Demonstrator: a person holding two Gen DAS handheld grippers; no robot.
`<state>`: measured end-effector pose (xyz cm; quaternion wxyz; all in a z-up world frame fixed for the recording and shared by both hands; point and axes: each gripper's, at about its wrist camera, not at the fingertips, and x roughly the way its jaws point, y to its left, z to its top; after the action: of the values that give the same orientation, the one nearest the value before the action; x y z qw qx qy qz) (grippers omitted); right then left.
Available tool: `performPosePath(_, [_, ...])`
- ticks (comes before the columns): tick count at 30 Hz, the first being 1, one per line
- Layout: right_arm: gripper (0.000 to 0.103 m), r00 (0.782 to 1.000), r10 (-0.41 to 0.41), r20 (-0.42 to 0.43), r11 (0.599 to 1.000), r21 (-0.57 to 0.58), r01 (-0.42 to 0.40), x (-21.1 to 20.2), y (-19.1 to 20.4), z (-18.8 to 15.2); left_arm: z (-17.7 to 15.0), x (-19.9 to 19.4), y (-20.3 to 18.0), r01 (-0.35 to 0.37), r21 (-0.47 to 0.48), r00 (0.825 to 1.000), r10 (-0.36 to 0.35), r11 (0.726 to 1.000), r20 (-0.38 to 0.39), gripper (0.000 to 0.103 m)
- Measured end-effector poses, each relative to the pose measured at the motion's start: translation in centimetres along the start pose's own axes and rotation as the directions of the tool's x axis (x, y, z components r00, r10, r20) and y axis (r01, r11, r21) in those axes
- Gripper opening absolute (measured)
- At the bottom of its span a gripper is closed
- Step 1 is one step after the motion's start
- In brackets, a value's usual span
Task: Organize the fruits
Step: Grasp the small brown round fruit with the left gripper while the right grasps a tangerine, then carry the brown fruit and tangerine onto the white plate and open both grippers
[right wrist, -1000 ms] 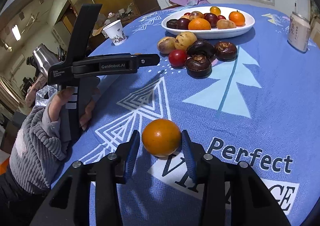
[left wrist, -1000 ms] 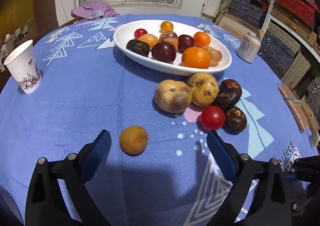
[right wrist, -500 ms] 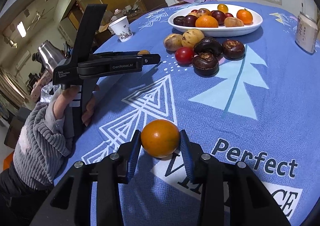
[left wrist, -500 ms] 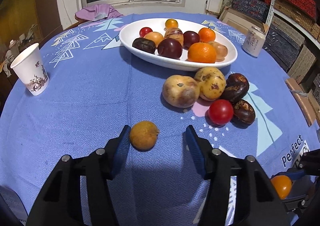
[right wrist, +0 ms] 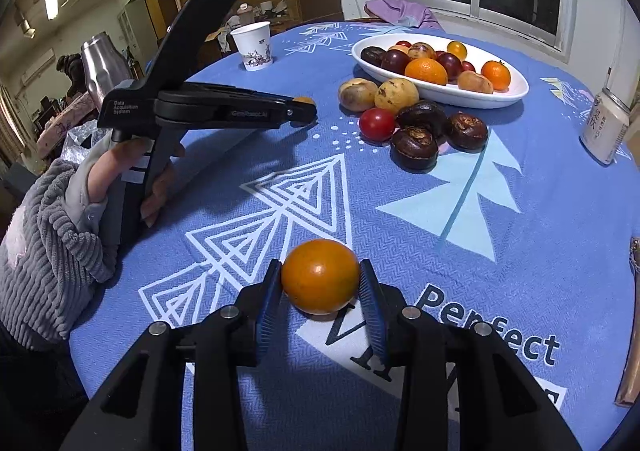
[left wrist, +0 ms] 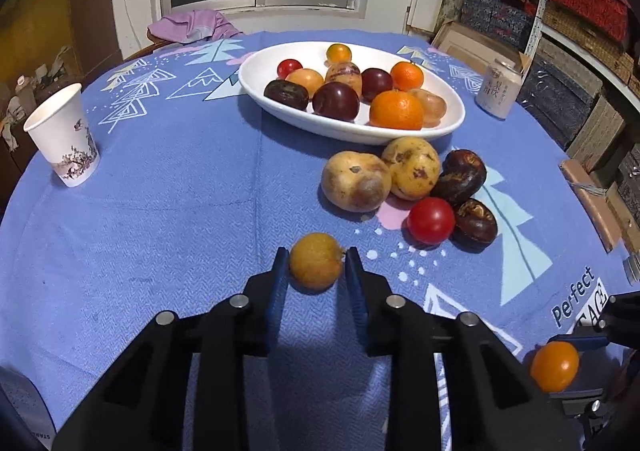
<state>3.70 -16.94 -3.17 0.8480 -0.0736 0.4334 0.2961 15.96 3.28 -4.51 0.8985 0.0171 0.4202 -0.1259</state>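
Note:
My left gripper (left wrist: pixel 316 265) is shut on a small dull-yellow fruit (left wrist: pixel 316 261) resting on the blue tablecloth; its blue pads press both sides. From the right wrist view that gripper (right wrist: pixel 300 107) lies to the left, held by a hand in a grey sleeve. My right gripper (right wrist: pixel 320 283) is shut on a smooth orange fruit (right wrist: pixel 320 275), just above the cloth's printed lettering; the same fruit (left wrist: pixel 554 365) shows at the lower right of the left wrist view. A white oval plate (left wrist: pixel 264 91) with several fruits stands further back.
Loose on the cloth before the plate lie two yellowish spotted fruits (left wrist: pixel 356 181), a red tomato (left wrist: pixel 430 220) and dark brown fruits (left wrist: pixel 474 219). A paper cup (left wrist: pixel 64 135) stands left, a drinks can (left wrist: pixel 498 93) right. A steel flask (right wrist: pixel 102 67) stands beyond the table edge.
My left gripper's jaws have come together from wide open onto the dull-yellow fruit. My right gripper has kept its grip on the orange fruit and rolled slightly.

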Motion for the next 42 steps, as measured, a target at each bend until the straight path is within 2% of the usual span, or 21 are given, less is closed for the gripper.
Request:
performPosePath(10, [0.039, 0.999, 0.022, 0.025, 0.999, 0.046, -0.023, -0.6, -0.9, 0.0, -0.1, 0.1, -0.3, -0.005, 0.014, 1.0, 0.005, 1.0, 0.003, 0.028])
performPosePath(16, [0.039, 0.999, 0.023, 0.033, 0.998, 0.062, -0.025, -0.6, -1.3, 0.0, -0.1, 0.3, -1.3, -0.013, 0.054, 1.0, 0.013, 0.998, 0.0, 0.028])
performPosePath(21, [0.039, 0.998, 0.023, 0.059, 0.997, 0.078, -0.028, -1.7, -1.8, 0.6, 0.9, -0.8, -1.3, 0.002, 0.036, 0.999, -0.004, 0.999, 0.045, 0.028])
performPosePath(23, [0.039, 0.995, 0.003, 0.096, 0.996, 0.089, -0.011, -2.9, -2.6, 1.8, 2.2, -1.7, -1.0, 0.026, 0.012, 0.997, -0.027, 1.0, 0.074, 0.028])
performPosePath(27, [0.039, 0.979, -0.028, 0.201, 0.994, 0.11, 0.006, -5.6, -4.1, 6.4, 6.1, -3.2, -1.5, 0.009, 0.022, 0.989, -0.012, 1.0, 0.147, 0.028])
performPosePath(31, [0.039, 0.961, -0.069, 0.269, 0.988, 0.152, 0.029, -5.7, -6.1, 11.4, 10.2, -2.8, -2.0, 0.02, 0.019, 0.982, -0.023, 1.0, 0.187, 0.028])
performPosePath(36, [0.039, 0.964, -0.077, 0.254, 0.963, 0.268, 0.006, -1.7, -10.3, 15.8, 13.9, 0.1, -1.0, 0.056, -0.045, 0.98, -0.046, 0.997, 0.192, 0.028])
performPosePath(42, [0.039, 0.977, -0.044, 0.207, 0.929, 0.368, -0.036, 3.6, -13.7, 17.9, 16.1, 4.3, 0.6, 0.072, -0.103, 0.987, -0.056, 0.992, 0.152, 0.028])
